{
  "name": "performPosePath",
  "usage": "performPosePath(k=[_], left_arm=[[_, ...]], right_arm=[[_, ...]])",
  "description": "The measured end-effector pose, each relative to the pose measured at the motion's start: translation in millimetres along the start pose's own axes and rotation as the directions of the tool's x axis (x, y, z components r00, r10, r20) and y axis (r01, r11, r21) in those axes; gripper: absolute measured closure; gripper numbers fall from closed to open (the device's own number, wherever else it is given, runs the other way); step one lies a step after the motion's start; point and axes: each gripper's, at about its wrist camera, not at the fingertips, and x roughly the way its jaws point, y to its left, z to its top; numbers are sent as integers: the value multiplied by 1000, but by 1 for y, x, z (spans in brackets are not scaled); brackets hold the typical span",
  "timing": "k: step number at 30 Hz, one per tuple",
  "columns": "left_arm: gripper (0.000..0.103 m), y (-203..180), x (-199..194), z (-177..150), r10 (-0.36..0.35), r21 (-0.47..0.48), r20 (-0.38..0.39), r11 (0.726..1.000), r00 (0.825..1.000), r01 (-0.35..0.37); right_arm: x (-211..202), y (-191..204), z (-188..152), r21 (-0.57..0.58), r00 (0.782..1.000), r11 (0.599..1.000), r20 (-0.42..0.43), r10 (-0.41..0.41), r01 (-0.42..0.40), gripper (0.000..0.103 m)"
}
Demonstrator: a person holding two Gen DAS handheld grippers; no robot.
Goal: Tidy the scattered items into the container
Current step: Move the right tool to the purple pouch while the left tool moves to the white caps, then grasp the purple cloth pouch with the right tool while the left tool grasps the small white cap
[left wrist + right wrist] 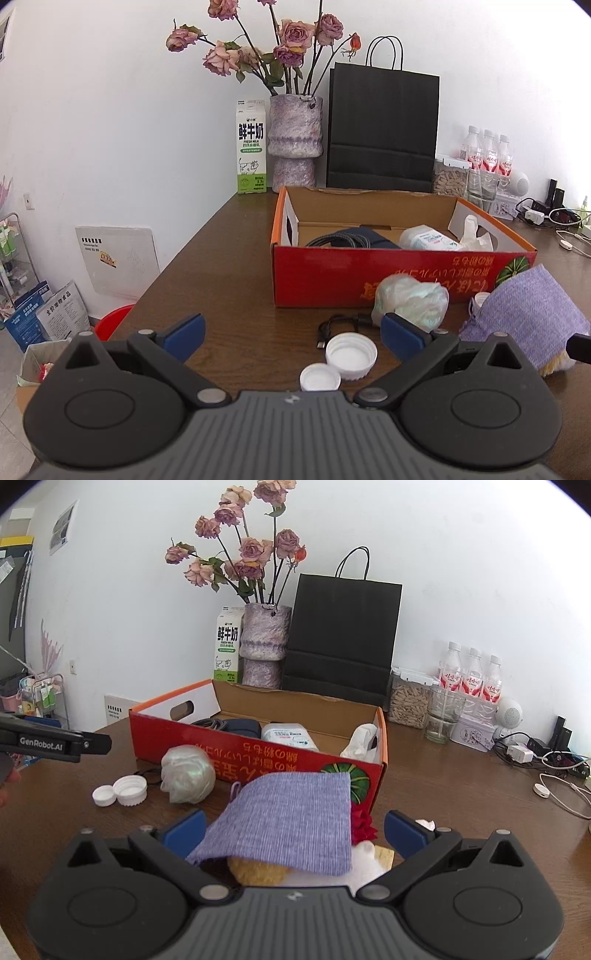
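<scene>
Broadly, a dark wooden table (pixel 229 266) carries everything, and a red cardboard box (pixel 332 277) with an orange rim sits open near its middle. Inside the box lie a coil of dark cable (pixel 340 240), a pack of wipes (pixel 428 238) and a crumpled white tissue (pixel 474 232). Behind the box, against the white wall, stand a black paper bag (pixel 382 129), a purple vase (pixel 294 142) of dried roses and a milk carton (pixel 251 146), with three water bottles (pixel 471 679) further to the right.

In front of the box, a purple cloth (pixel 291 819) lies over some soft things, among them something yellow and something red, which I cannot identify. A crumpled clear plastic bag (pixel 410 301) rests just beside the box's front wall. Near it lie a short black cable (pixel 338 326), a large white cap (pixel 351 354) and a small white cap (pixel 320 377), the two caps touching.

The left gripper (pixel 291 332) hovers low over the table with its blue-tipped fingers spread wide, the caps and black cable between them, gripping nothing. The right gripper (pixel 293 829) has its fingers wide apart either side of the purple cloth, not closed on it.
</scene>
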Motion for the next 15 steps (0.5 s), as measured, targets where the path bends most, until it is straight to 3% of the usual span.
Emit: performPosePath(k=[11,15], left_arm=[[0,11,-9,-28,0,-29,-59,1000,998,-2],[0,12,-6,-27,7,-27,-61,1000,998,-8]], right_arm=[[6,17,-16,4,999,1000,-34,5,-5,0],[26,23,-10,-16,998,998,-38,-53,52,0]])
